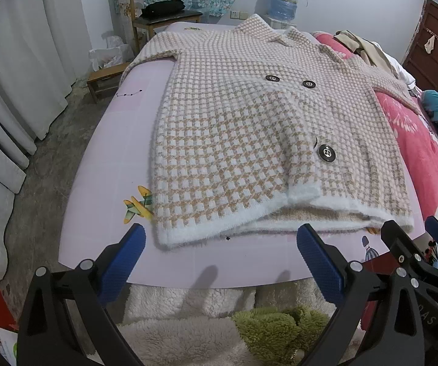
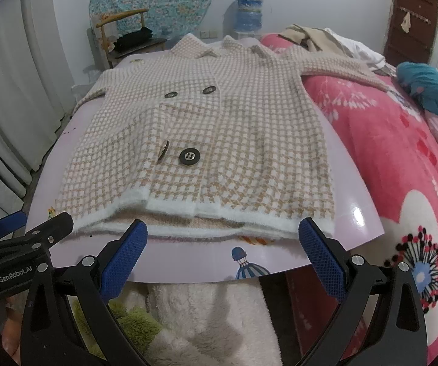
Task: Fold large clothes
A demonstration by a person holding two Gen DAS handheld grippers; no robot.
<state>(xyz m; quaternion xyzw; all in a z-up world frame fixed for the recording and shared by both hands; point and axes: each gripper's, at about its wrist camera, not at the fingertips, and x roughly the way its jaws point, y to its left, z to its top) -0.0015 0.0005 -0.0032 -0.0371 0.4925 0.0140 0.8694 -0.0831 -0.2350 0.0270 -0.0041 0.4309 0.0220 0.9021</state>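
Here the checked coat [image 1: 249, 128] lies flat, front up and buttoned, on a pale purple board [image 1: 103, 158] that rests on the bed, with both sleeves spread out, probably so that the folding can start from a smooth shape. The left tongs [image 1: 219, 244] and the right tongs [image 2: 222, 241] both hover wide open and hold nothing, just before the white hem. Around it are a pink blanket [image 2: 386, 140], grey curtains [image 1: 20, 76], a wooden chair [image 1: 161, 9] and a brown door [image 2: 414, 18].
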